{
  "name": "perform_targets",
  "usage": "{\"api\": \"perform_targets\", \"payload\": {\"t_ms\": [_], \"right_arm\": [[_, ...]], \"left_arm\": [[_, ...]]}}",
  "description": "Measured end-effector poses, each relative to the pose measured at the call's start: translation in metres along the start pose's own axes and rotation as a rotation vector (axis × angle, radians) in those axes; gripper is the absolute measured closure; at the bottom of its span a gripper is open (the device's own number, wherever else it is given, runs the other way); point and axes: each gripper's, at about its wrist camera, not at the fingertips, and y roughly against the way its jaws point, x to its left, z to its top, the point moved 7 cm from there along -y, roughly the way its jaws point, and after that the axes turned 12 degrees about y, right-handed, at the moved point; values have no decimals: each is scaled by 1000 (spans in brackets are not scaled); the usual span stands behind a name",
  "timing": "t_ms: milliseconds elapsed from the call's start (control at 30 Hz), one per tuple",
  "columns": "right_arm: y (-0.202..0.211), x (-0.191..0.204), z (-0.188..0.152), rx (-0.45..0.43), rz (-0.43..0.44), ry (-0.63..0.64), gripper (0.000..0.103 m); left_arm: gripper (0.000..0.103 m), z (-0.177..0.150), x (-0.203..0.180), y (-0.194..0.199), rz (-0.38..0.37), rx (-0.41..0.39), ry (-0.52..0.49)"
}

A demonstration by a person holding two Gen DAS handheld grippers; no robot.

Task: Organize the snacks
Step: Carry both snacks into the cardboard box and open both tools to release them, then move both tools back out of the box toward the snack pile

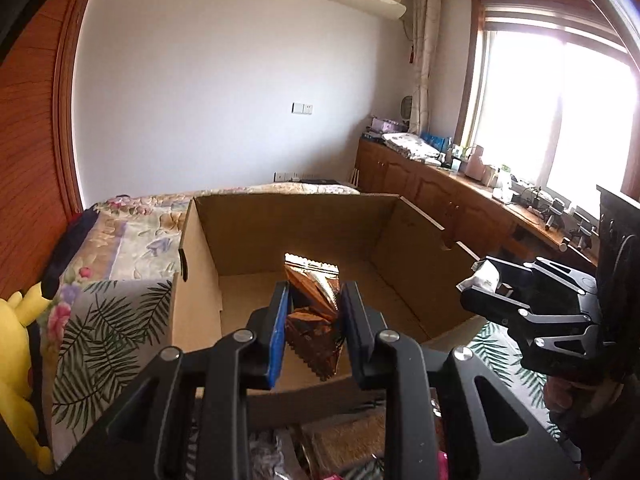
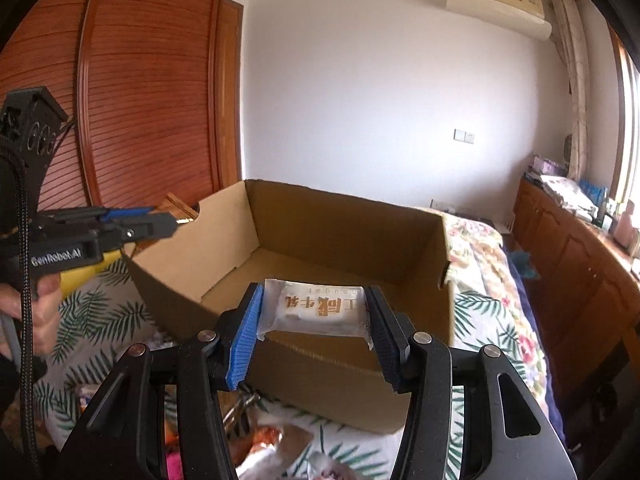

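Left gripper (image 1: 314, 332): jaws pinching a brown-gold foil snack packet (image 1: 314, 304), held upright with its serrated ends top and bottom. Packet hangs over the near rim of the cardboard box (image 1: 288, 224), above the box floor, not touching it.

Right gripper (image 2: 314, 328): jaws pinching a white wrapped snack (image 2: 320, 310) by its two short ends, lying flat across the gap. Brown printed characters on the wrapper, upside down in the right wrist view. It sits level with the box's near wall, just over the rim.

In the left wrist view the right gripper (image 1: 486, 290) shows at the right edge, beside the box's right wall, white wrapper (image 1: 486, 276) visible at its tip. In the right wrist view the left gripper (image 2: 176, 220) shows at the left, at the box's left wall, a gold corner of the foil packet (image 2: 180, 209) sticking out past the jaws; a person's hand (image 2: 38, 308) grips its handle.

Cardboard box (image 2: 352, 216): open top, flaps upright, interior floor bare where visible. It rests on a bed (image 1: 132, 220) with a floral cover and a palm-leaf patterned cloth (image 1: 100, 332) near the front.

More wrapped snacks (image 2: 280, 444) lie loose on the cloth in front of the box's near wall, partly hidden by the gripper frames. Yellow plush toy (image 1: 16, 360) at the bed's left edge.
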Motion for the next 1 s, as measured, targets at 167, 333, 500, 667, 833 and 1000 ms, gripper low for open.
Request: {"api": "perform_targets", "payload": {"t_ms": [167, 333, 500, 667, 833, 1000], "right_arm": [[-19, 1, -5, 25, 1, -2, 50], [-28, 0, -9, 38, 12, -26, 49], [-33, -2, -8, 45, -1, -24, 45], [-34, -2, -7, 49, -4, -26, 40], [-32, 1, -1, 49, -7, -16, 38], [-9, 9, 3, 21, 6, -26, 38]], "left_arm": [[79, -4, 5, -15, 7, 20, 3], [77, -8, 7, -26, 13, 34, 0], [69, -8, 8, -32, 12, 43, 9], [62, -8, 10, -29, 11, 39, 11], [59, -8, 6, -18, 17, 37, -2], [54, -10, 1, 7, 15, 20, -9]]}}
